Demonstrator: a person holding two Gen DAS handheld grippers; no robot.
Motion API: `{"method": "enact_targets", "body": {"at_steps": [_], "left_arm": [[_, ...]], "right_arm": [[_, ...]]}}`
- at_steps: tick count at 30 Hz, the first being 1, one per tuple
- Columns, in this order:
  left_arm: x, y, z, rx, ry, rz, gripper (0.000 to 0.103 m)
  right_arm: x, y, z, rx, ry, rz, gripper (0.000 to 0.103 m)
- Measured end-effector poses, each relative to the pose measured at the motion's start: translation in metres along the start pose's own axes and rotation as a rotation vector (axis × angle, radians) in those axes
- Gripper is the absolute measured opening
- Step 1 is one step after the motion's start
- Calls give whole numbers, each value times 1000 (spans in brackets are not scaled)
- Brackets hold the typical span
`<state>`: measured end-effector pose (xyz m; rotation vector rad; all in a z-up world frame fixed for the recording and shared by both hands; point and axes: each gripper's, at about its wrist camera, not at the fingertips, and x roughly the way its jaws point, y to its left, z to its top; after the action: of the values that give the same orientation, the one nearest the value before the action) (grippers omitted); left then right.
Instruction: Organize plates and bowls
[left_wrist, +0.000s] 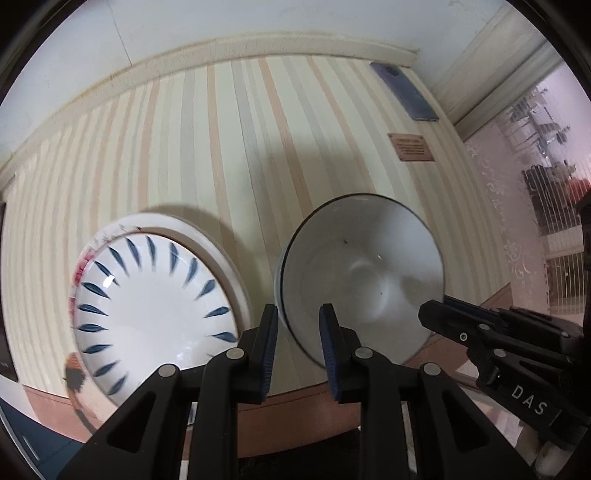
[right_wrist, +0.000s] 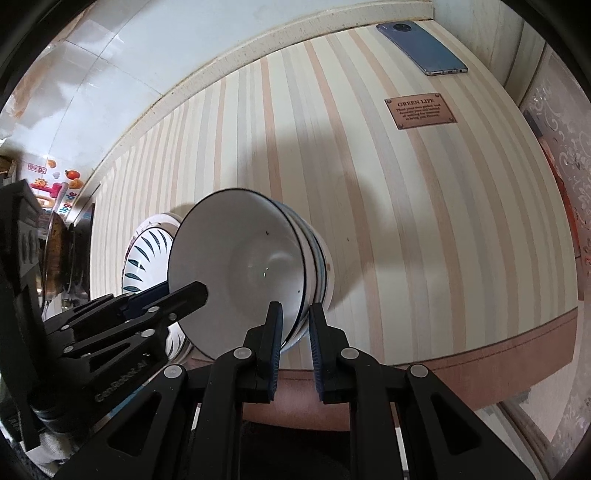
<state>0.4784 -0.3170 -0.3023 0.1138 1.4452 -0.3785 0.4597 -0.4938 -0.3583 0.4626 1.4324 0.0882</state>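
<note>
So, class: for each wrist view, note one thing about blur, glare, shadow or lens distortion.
Left wrist view: the leaf-patterned plate is motion-blurred, with small glare spots on its glaze, and the straight tablecloth stripes bow outward from fisheye distortion. Right wrist view: sharper, the brown plaque reads clearly, and a soft dark shadow falls across the cloth behind the white bowl.

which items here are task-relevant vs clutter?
Job:
white bowl stack
leaf-pattern plate, on a larger plate
left gripper
right gripper

Lying about:
phone
GREEN LIFE plaque
</note>
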Motion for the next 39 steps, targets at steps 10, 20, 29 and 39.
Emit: {"method": "enact_targets", "body": {"at_steps": [10, 20, 29, 39], "left_arm": [[-98, -1, -17, 62, -135, -18, 24], [-160, 0, -37, 80, -244, -59, 79], [-173, 4, -53, 51, -236, -126, 91], [-164, 3, -46, 39, -219, -151, 96]], "right_arm": [[-75, 36, -36, -59, -142, -68, 51], [-150, 64, -77, -66, -276, -67, 89], [-186, 68, -101, -61, -343, -107, 93], [-190, 51, -99, -22, -356, -95, 95]]}}
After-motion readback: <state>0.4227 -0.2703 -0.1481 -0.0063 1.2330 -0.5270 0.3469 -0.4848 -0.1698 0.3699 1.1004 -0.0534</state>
